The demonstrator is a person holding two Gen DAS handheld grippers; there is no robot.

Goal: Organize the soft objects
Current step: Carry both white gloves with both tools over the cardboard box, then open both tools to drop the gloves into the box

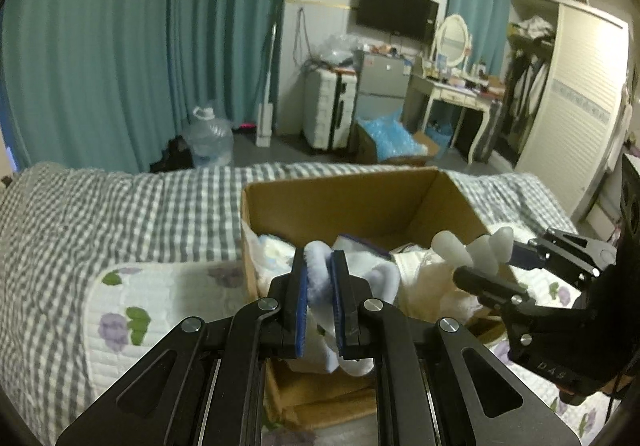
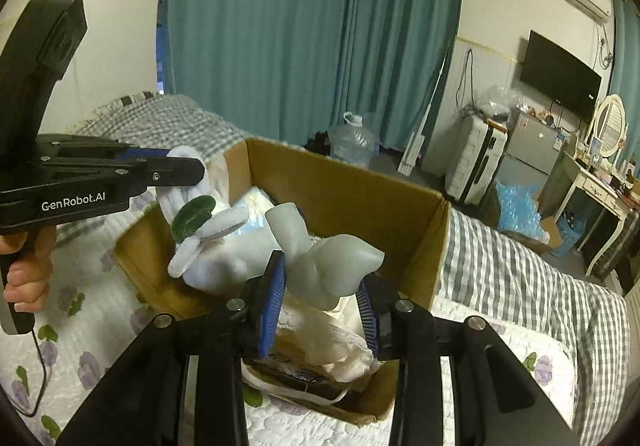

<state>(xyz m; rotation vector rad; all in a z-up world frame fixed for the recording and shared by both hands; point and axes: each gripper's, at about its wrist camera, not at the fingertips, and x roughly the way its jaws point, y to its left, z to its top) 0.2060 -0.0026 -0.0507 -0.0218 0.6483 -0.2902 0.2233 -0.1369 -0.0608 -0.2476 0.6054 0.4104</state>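
Nearest, the left gripper (image 1: 319,286) has its blue-padded jaws pressed tight on a fluffy pale-blue and white plush toy (image 1: 318,266), which hangs above the near edge of an open cardboard box (image 1: 360,198). Just right of it, the right gripper (image 2: 320,310) has its jaws partly open, clamping a grey-white rubbery toy (image 2: 324,258) over the same box. A hand (image 2: 28,270) grips the left gripper's handle. Inside the box lie white and cream soft items (image 2: 320,334). The box sits on a floral quilted pad (image 1: 132,306) over a grey checked bedspread (image 1: 100,214). Farther off hang teal curtains (image 1: 120,46).
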